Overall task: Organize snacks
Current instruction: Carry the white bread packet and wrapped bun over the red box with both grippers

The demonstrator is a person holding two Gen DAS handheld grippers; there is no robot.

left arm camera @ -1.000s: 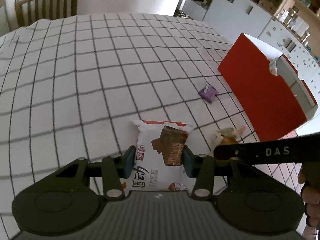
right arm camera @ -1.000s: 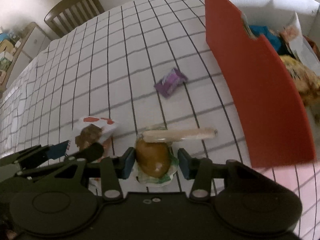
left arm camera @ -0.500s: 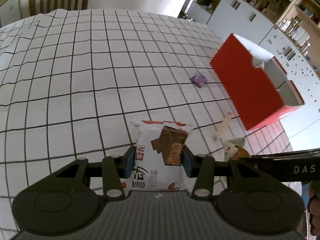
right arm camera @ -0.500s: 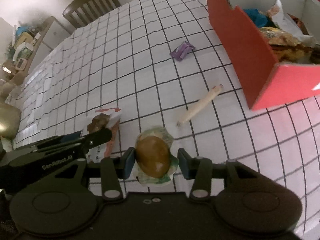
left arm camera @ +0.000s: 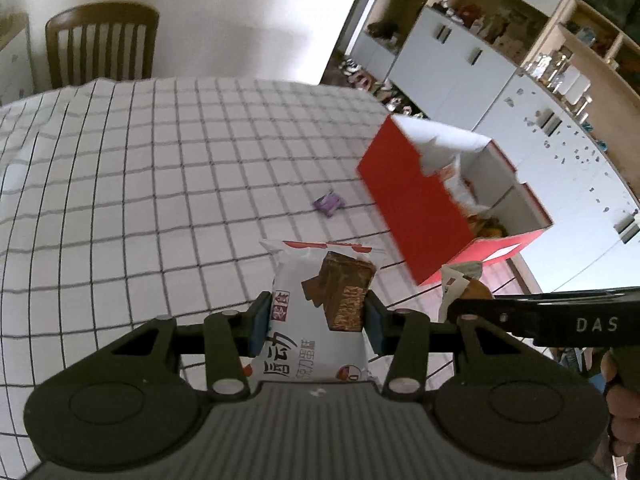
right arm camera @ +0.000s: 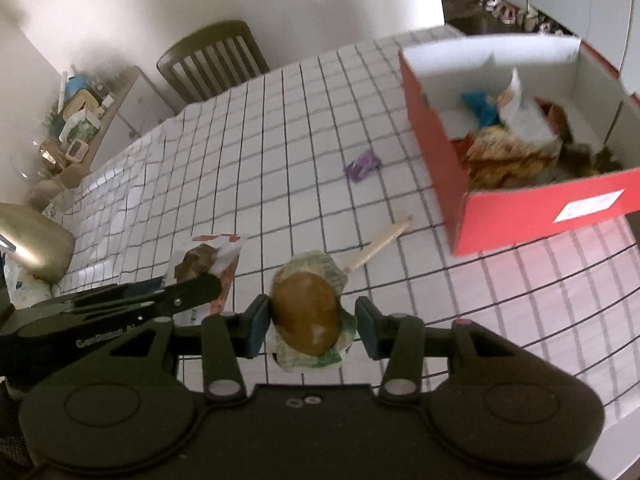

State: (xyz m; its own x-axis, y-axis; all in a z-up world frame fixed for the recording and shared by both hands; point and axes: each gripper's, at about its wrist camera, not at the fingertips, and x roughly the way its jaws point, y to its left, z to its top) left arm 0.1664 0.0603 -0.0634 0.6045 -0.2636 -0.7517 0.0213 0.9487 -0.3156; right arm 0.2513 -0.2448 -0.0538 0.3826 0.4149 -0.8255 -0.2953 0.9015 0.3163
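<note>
Both my grippers up off the table, each clamped on a packet.

My left gripper (left arm camera: 316,322) points steeply down, blue pads pressed on both sides of the white snack packet (left arm camera: 316,312), which sticks upright between them. My right gripper (right arm camera: 310,326) sits just beside it on the right, also angled down, its left pad against the round brown bun in clear wrap (right arm camera: 306,314) and its right pad at the wrapper edge. From the left wrist view my right gripper's black finger crosses the lower right, and part of my right hand (left arm camera: 618,400) shows at the frame edge behind it.
</note>
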